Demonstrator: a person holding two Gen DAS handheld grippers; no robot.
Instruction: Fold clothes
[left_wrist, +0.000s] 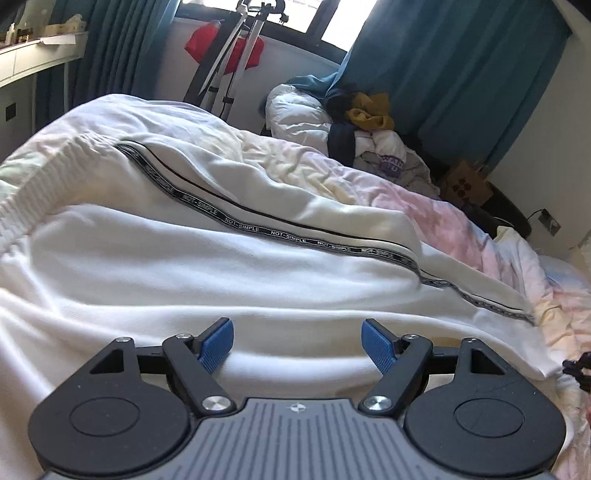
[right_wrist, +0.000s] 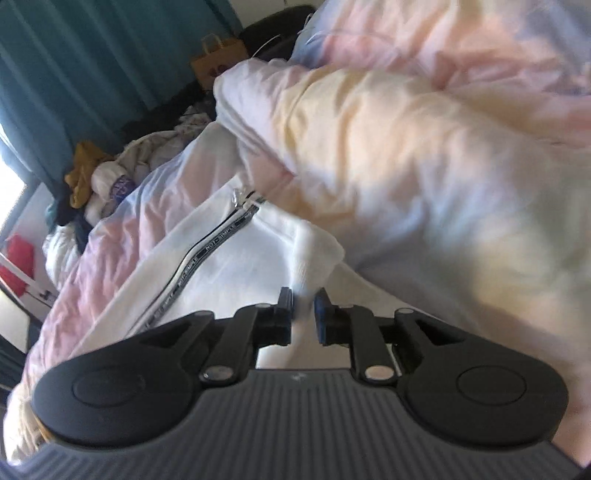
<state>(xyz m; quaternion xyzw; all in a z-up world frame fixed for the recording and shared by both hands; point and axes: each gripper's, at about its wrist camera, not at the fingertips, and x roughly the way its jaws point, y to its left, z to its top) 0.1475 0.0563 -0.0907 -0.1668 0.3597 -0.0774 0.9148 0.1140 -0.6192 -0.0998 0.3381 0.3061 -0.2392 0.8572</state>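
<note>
A white zip-up jacket (left_wrist: 192, 258) with a black "NOT-SIMPLE" zipper tape (left_wrist: 258, 229) lies spread on the bed, ribbed hem at the left. My left gripper (left_wrist: 297, 343) is open with blue pads, hovering low over the jacket's near edge, holding nothing. In the right wrist view the same jacket (right_wrist: 240, 258) shows with its zipper pull at the collar end. My right gripper (right_wrist: 303, 306) is shut on a bunched fold of the white jacket fabric (right_wrist: 314, 247), lifted slightly off the bed.
A pastel pink, yellow and blue duvet (left_wrist: 461, 221) covers the bed. A pile of clothes (left_wrist: 369, 122) sits at the far side by teal curtains (left_wrist: 461, 74). A brown paper bag (left_wrist: 467, 184), a metal stand (left_wrist: 229, 66) and a white desk (left_wrist: 37, 55) stand beyond.
</note>
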